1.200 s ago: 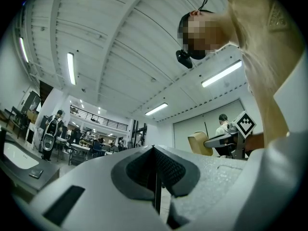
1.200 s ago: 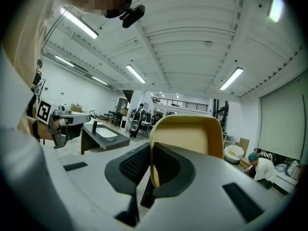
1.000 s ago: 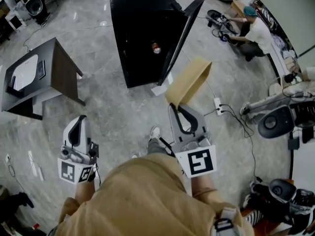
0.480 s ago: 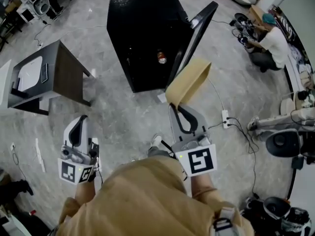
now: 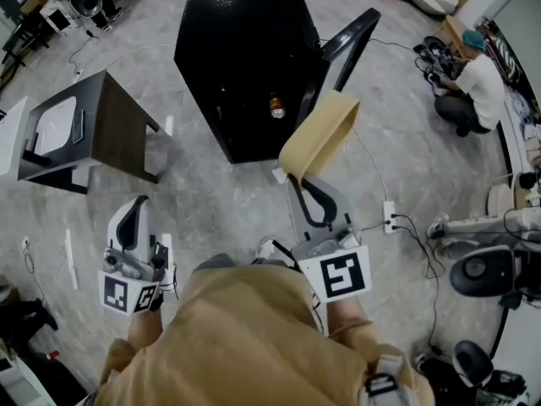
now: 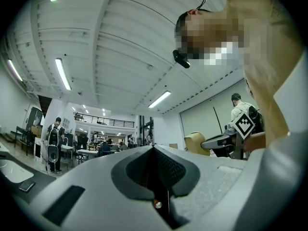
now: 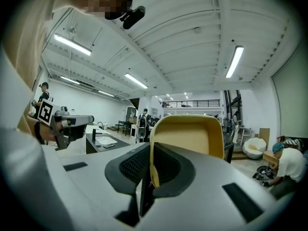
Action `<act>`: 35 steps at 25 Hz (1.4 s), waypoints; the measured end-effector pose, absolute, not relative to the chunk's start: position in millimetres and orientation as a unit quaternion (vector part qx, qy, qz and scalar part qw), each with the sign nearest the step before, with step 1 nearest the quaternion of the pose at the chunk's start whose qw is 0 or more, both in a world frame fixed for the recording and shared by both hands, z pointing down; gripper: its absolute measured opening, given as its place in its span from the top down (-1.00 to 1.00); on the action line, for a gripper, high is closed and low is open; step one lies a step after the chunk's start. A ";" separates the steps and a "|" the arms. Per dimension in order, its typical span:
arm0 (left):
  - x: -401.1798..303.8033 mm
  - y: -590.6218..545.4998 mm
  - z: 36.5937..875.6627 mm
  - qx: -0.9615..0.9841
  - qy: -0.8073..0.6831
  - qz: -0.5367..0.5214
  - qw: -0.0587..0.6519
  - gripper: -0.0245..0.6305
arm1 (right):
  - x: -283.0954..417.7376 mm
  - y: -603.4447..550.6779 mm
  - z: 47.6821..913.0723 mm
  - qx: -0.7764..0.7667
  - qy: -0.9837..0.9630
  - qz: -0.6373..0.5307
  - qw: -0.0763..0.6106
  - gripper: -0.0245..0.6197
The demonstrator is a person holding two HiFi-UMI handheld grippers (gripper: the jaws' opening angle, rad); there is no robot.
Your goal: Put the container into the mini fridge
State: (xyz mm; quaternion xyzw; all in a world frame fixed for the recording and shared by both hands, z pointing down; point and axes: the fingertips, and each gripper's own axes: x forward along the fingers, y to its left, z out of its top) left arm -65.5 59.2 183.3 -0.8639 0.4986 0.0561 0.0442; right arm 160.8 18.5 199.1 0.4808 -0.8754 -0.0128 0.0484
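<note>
Clothing of a tan colour (image 5: 245, 337) is seen nearest, behind and below both claws. The left claw (image 5: 135, 208) is held roughly level above the grey floor (image 5: 211, 197); its jaws are pressed together and nothing is caught between them. The right claw (image 5: 302, 182) is closed on the tan container (image 5: 319, 138), one side wall of which is pinched between the jaws. The container is carried tilted in the air, just ahead of that claw, with its hollow turned back toward it. It is not yet inside the mini fridge.

A white power strip (image 5: 390, 218) with dark cables is seen on the floor to the right of the right claw. Ahead of the right claw, beyond the container, the black mini fridge (image 5: 245, 49) is set on the floor, and its door (image 5: 347, 49) is swung open on the right side. A small can (image 5: 276, 106) is visible in the dark opening. Ahead and to the left of the left claw, well apart from it, a dark surface (image 5: 118, 134) is placed, and a white object (image 5: 52, 125) is borne on its top. Farthest off, ahead and to the right of the right claw, a person (image 5: 478, 79) is crouched on the floor.
</note>
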 end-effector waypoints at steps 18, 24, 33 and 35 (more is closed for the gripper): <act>-102.3 -39.9 191.3 -0.869 0.486 0.078 0.044 0.92 | 108.4 -56.6 221.0 0.461 -0.878 -0.026 0.124 0.89; -126.4 -81.7 207.1 -0.871 0.484 0.080 0.025 0.92 | 82.2 -98.2 237.3 0.453 -0.875 -0.032 0.171 0.89; -127.1 -136.7 259.9 -0.884 0.462 0.070 -0.021 0.92 | 65.4 -145.8 303.9 0.430 -0.868 -0.005 0.250 0.89; -124.2 -148.3 271.2 -0.888 0.455 0.067 -0.026 0.92 | 62.2 -155.0 321.8 0.424 -0.867 -0.005 0.262 0.89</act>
